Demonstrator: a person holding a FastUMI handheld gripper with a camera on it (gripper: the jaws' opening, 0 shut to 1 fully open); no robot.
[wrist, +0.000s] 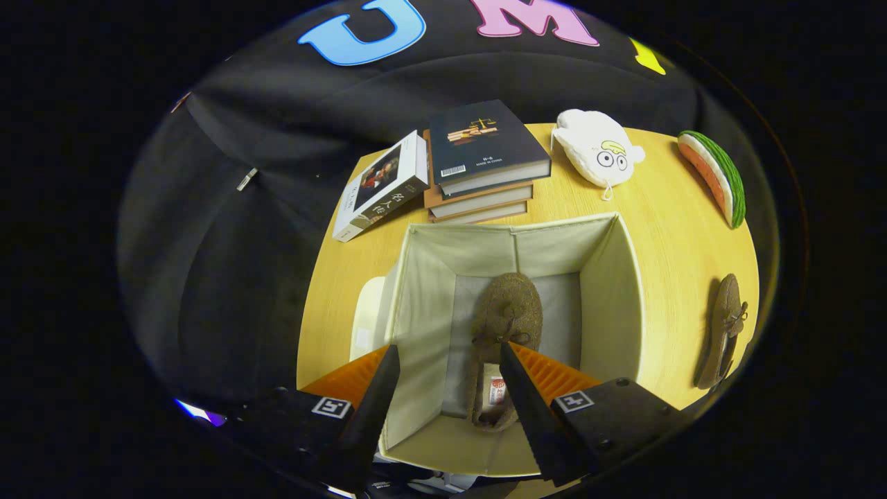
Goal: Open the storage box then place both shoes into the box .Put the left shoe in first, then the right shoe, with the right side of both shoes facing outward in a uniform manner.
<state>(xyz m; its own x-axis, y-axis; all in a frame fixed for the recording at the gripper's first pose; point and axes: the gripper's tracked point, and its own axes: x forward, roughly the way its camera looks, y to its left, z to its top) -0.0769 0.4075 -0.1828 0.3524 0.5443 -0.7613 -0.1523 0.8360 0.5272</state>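
Note:
An open beige fabric storage box (423, 298) stands on the wooden table, right below my fingers. One brown moccasin shoe (504, 315) lies flat on the box's grey floor, toe pointing away from me, sole down. The second brown shoe (724, 326) rests on the table to the right of the box, outside it. My gripper (449, 350) hovers above the box's near half with its fingers spread wide apart and nothing between them; the right fingertip overlaps the shoe's laces in the view, well above it.
Beyond the box a stack of books (485, 163) sits with another book (381, 187) leaning beside it. A white plush toy (597, 152) and a watermelon-slice toy (717, 177) lie at the table's far right. The box's lid (367, 322) lies left of the box.

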